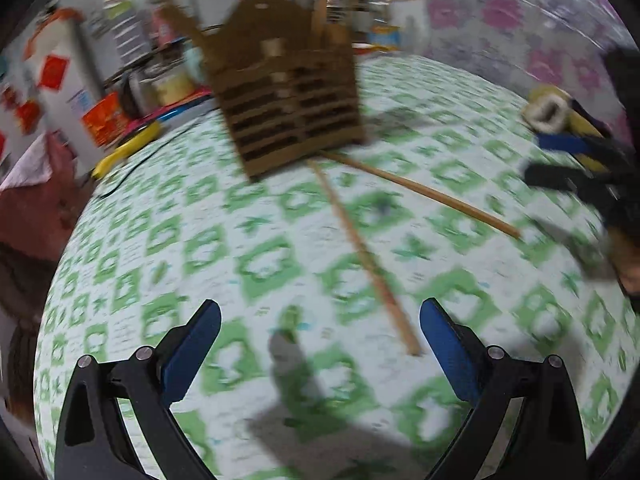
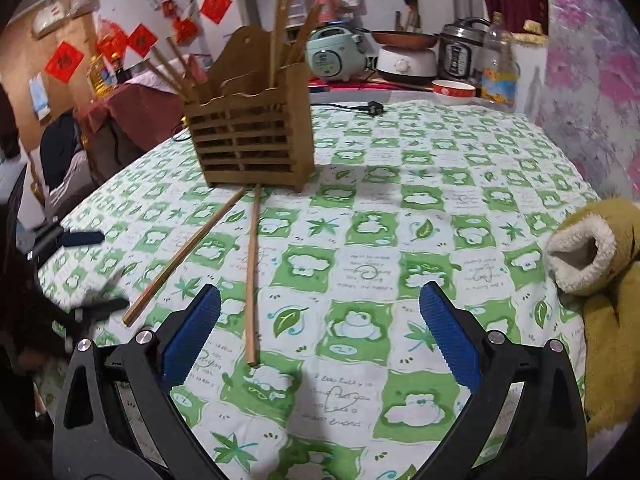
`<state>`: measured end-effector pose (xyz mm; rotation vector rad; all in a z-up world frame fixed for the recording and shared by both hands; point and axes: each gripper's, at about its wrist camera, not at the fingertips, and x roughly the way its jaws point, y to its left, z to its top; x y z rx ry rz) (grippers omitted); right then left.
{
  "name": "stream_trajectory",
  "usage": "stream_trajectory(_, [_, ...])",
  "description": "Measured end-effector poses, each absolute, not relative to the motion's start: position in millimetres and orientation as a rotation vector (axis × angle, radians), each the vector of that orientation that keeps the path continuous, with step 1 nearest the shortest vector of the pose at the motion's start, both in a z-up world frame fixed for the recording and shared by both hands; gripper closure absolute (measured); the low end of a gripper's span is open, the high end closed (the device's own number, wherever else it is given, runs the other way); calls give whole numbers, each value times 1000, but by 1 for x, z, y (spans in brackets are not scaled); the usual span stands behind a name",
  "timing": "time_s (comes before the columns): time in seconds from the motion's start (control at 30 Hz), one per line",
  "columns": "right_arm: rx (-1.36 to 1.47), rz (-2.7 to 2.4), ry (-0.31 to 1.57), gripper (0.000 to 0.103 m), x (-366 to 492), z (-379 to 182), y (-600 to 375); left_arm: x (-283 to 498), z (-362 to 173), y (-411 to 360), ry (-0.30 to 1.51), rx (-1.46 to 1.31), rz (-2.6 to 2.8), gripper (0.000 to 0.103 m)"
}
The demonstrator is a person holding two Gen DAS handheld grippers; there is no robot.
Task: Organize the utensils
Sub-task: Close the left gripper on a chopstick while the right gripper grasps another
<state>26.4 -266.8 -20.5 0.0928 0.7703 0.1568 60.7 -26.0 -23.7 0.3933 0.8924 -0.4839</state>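
Observation:
A brown slatted wooden utensil holder (image 2: 252, 136) stands on the green-and-white tablecloth (image 2: 400, 240), with several chopsticks upright in it; it also shows, blurred, in the left wrist view (image 1: 288, 108). Two loose wooden chopsticks lie on the cloth in front of it: one (image 2: 252, 276) (image 1: 364, 260) and another (image 2: 184, 256) (image 1: 424, 192). My right gripper (image 2: 320, 308) is open and empty, above the cloth just right of the near chopstick's end. My left gripper (image 1: 320, 320) is open and empty; it appears at the left edge of the right wrist view (image 2: 88, 268).
A yellow plush slipper (image 2: 596, 280) lies at the table's right edge. Rice cookers (image 2: 340, 56), a pan, a bowl (image 2: 454, 90) and an oil bottle (image 2: 498, 68) stand behind the table. A black cable with plug (image 2: 360, 108) lies at the far edge.

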Motion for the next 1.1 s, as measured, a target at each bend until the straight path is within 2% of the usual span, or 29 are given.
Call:
stream_trajectory(0.07, [96, 152, 773, 7, 28, -21, -268, 53, -27, -37, 875, 449, -507, 5])
stream_trajectory(0.1, [94, 151, 770, 7, 28, -21, -268, 51, -29, -41, 872, 466, -517, 11])
stream_trajectory(0.2, [92, 152, 761, 7, 27, -20, -268, 52, -36, -50, 905, 489, -545, 37])
stream_trajectory(0.3, [94, 153, 760, 7, 27, -20, -268, 57, -37, -47, 935, 439, -583, 56])
stream_trajectory(0.43, [101, 152, 770, 7, 27, -21, -269, 61, -37, -40, 965, 388, -587, 90])
stream_trajectory(0.63, [127, 151, 794, 7, 31, -24, -273, 62, -37, -23, 977, 354, -540, 97])
stream_trajectory(1.0, [94, 197, 808, 7, 30, -26, -263, 78, -34, 29, 1018, 217, -427, 97])
stream_trajectory(1.07, [89, 203, 810, 7, 31, -26, -261, 76, -34, 25, 1008, 247, -422, 94])
stream_trajectory(1.1, [87, 205, 810, 7, 31, -26, -261, 74, -33, 22, 999, 267, -419, 84])
